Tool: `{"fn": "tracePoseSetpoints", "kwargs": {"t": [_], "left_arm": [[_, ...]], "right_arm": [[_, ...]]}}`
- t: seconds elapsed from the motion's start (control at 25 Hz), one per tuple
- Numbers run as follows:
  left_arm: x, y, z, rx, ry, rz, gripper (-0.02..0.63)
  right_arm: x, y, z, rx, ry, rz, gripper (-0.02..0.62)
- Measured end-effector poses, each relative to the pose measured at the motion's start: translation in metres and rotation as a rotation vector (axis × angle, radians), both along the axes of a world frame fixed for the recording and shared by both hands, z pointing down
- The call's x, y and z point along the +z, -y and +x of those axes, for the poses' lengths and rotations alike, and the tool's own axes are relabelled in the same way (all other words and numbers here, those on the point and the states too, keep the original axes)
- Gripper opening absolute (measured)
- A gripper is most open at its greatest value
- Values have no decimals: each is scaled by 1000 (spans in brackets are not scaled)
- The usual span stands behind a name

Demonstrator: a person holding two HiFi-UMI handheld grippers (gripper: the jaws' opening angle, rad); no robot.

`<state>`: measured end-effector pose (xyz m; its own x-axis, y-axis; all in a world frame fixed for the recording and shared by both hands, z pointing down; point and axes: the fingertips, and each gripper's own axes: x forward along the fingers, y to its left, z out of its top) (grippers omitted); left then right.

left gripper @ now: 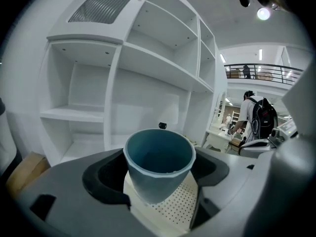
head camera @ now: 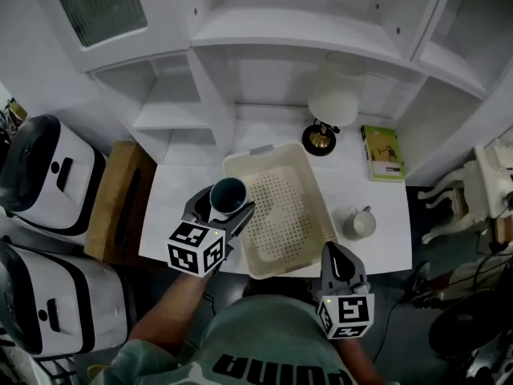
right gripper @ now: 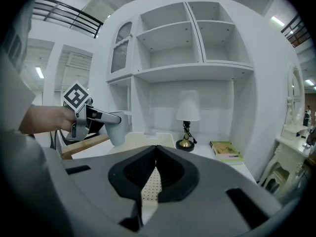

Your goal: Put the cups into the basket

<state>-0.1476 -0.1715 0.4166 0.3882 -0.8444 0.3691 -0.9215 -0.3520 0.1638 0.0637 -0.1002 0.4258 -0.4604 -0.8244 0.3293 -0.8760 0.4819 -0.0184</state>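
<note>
My left gripper (head camera: 224, 209) is shut on a blue cup (head camera: 228, 196) and holds it upright in the air over the left rim of the cream perforated basket (head camera: 292, 215). In the left gripper view the cup (left gripper: 158, 162) sits between the two jaws, its open mouth up, with the basket floor (left gripper: 175, 209) below. A second, pale cup with a handle (head camera: 359, 222) stands on the white table right of the basket. My right gripper (head camera: 340, 263) is shut and empty, near the table's front edge by the basket's right front corner. Its own view shows the left gripper carrying the cup (right gripper: 116, 128).
A table lamp (head camera: 333, 107) and a green book (head camera: 383, 153) stand at the back of the table (head camera: 184, 191), under white shelves. A wooden box (head camera: 120, 199) and white appliances (head camera: 44, 167) lie to the left. A white chair (head camera: 469, 195) is at the right.
</note>
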Motion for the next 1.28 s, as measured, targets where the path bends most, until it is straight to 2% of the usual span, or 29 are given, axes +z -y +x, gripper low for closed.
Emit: {"fn": "tracePoseSetpoints", "kwargs": {"t": [0.24, 0.76, 1.0, 1.28], "left_arm": [[-3, 29, 38, 61, -3, 9, 393], [32, 76, 100, 89, -29, -26, 393], [67, 96, 112, 69, -32, -59, 393], [104, 115, 118, 60, 5, -99, 392]], "right_arm": [[1, 1, 31, 66, 11, -5, 14], [2, -2, 105, 207, 10, -3, 14], [3, -5, 131, 251, -2, -10, 14], [8, -8, 156, 293, -19, -33, 14]]}}
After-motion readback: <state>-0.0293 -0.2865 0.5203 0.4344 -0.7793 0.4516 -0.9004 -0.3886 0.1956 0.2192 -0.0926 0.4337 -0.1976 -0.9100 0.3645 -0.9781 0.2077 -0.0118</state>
